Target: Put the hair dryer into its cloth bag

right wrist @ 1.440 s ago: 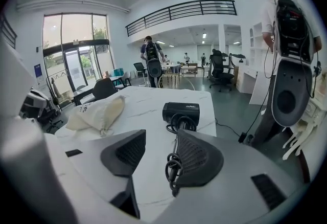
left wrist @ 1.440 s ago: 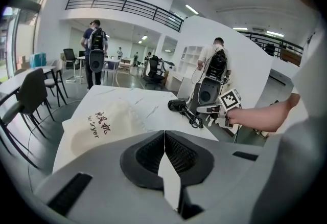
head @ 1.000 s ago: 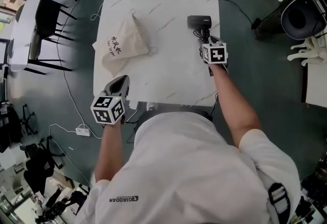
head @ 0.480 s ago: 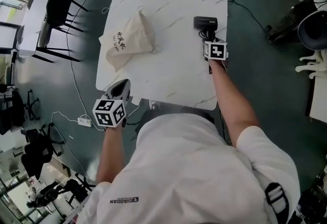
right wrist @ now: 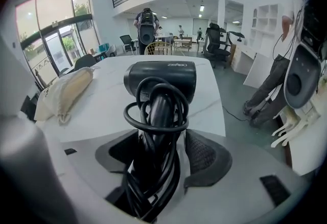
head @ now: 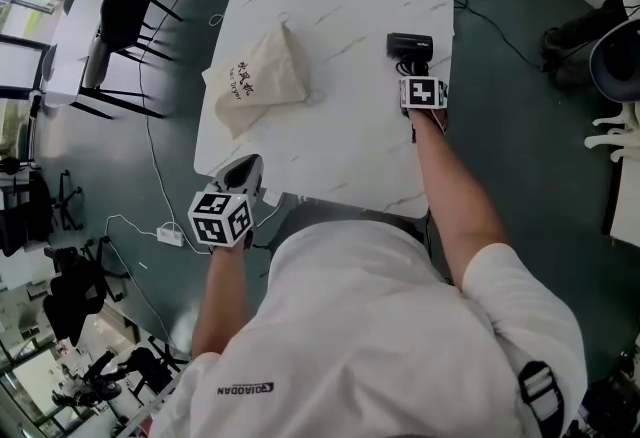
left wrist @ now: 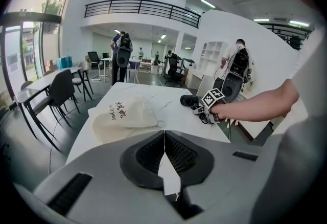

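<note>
My right gripper [right wrist: 163,154] jaws have just been opening, straddling the hair dryer [right wrist: 161,80] handle. My left gripper [left wrist: 164,154] is closed and empty. I risk pinching only the loose cord [right wrist: 153,115].

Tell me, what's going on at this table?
A person at a white table works a pair of tongs in each hand. The right tongs, whose jaws have just been opening, straddle the cord-wrapped handle of a black hair dryer without clamping it. The left tongs are shut and empty near the table's front edge. The cloth bag lies on the table, apart from the dryer, which is not yet in it.
</note>
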`<state>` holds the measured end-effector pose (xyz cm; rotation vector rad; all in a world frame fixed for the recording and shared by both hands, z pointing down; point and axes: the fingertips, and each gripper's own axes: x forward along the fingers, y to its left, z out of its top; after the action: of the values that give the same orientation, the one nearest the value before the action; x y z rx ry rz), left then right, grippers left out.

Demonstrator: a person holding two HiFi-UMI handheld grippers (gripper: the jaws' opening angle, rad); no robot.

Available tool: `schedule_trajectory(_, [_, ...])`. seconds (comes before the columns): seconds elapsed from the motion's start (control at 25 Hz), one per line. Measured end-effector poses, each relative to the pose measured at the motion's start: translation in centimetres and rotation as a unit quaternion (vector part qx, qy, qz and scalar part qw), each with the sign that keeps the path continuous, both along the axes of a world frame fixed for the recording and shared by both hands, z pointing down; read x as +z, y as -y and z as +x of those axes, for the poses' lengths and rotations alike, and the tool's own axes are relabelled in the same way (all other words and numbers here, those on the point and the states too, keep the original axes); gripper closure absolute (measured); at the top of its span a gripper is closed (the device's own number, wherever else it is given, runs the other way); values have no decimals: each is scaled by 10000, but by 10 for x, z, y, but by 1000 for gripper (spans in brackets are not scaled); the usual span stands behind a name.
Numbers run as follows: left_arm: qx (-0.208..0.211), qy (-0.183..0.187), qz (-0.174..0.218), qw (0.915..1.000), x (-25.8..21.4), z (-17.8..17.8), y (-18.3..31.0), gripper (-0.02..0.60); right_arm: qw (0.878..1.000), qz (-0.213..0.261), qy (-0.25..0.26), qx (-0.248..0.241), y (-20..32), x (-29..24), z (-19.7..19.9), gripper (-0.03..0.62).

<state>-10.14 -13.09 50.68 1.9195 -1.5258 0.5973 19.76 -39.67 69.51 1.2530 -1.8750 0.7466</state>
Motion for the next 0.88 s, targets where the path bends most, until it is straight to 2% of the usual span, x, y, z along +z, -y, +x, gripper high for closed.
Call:
schedule_trajectory(0.24, [322, -110, 15, 9994, 0, -6, 22, 554, 10000, 64, -64, -38, 2, -3, 1, 291])
schedule_trajectory(0.32, [460, -129, 48, 9988, -3, -8, 30, 554, 9999, 143, -54, -51, 2, -5, 3, 323])
schedule_trajectory(0.48, [692, -133, 80, 9975, -3, -18, 40, 554, 9996, 220, 117, 134, 2, -6, 5, 360])
schedule_trajectory(0.68, [772, -120, 73, 9969, -1, -33, 46, 554, 9993, 129, 321, 166, -6, -11, 4, 368])
schedule_trajectory(0.88, [985, 68, 257, 9948, -3, -38, 69, 552, 9968, 357, 652, 278, -16, -27, -1, 370])
